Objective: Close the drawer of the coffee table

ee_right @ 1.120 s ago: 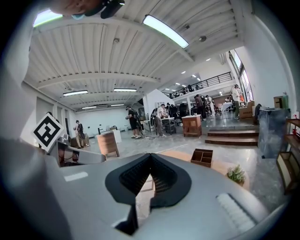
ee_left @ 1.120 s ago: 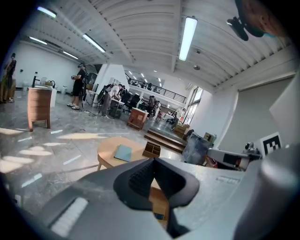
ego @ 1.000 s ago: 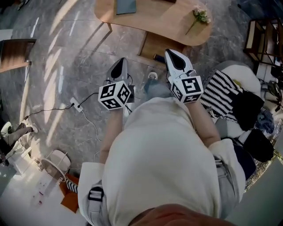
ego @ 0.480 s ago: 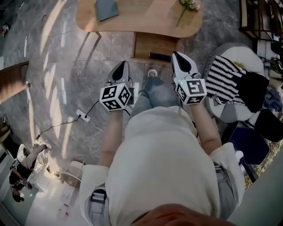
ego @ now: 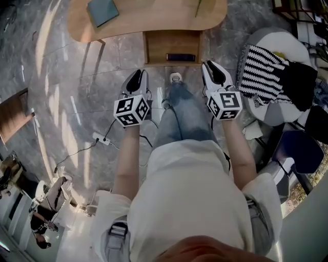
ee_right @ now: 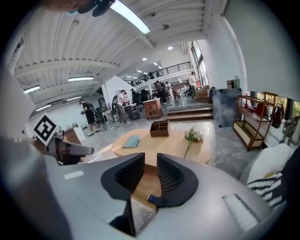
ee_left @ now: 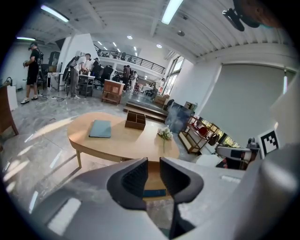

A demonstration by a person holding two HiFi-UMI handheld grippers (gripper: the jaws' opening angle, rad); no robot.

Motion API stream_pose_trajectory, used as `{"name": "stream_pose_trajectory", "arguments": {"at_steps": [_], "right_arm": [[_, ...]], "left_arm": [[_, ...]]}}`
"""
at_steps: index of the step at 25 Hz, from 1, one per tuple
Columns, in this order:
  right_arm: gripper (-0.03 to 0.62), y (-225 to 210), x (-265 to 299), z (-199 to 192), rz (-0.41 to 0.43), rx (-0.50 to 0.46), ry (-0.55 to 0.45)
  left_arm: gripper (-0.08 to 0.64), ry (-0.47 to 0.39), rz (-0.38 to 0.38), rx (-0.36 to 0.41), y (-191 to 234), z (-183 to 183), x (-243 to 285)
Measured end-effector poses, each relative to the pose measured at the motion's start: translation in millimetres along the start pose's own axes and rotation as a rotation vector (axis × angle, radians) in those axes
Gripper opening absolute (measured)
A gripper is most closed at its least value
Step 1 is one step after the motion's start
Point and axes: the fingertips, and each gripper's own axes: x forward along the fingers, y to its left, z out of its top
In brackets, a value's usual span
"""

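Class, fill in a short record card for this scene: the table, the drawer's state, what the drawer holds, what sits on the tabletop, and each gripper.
Table: wooden coffee table on a grey stone floor
Drawer: drawer pulled open towards the person
In drawer: one flat dark blue item
On tabletop: teal notebook, wooden organiser box, sprig of flowers
Left gripper: left gripper in front of the drawer, jaws opening, nothing between them
Right gripper: right gripper in front of the drawer, jaws opening, nothing between them
Status: drawer not yet closed
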Motion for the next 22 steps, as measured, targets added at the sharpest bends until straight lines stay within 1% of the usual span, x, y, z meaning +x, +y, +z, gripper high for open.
{"name": "stream_pose_trajectory", "arguments": {"at_steps": [1, 4, 9, 12, 17, 22], "right_arm": [[0.086, -3, 3, -10, -0.001, 0.004, 0.01], [0.115, -10, 11, -40, -0.004, 0.017, 0.046], [0.117, -32, 21, -87, -0.052, 0.013, 0.089], [0.123, -44, 29, -114, -0.074, 0.005, 0.117], [0.144, -61, 44, -158, -0.098, -0.004, 0.163], [0.163, -74, 60, -197, -0.111, -0.001, 0.195]], "left_arm": [[0.094, 0.008, 0.001, 0.003, 4, -7, 5], [0.123, 0.035, 0.006, 0.026, 15, -29, 18], [0.157, 0.094, -0.003, 0.05, 31, -73, 44], [0.175, 0.133, 0.006, 0.073, 45, -99, 61], [0.218, 0.198, 0.028, 0.104, 71, -138, 87], [0.257, 0.25, 0.032, 0.139, 88, -174, 109]]}}
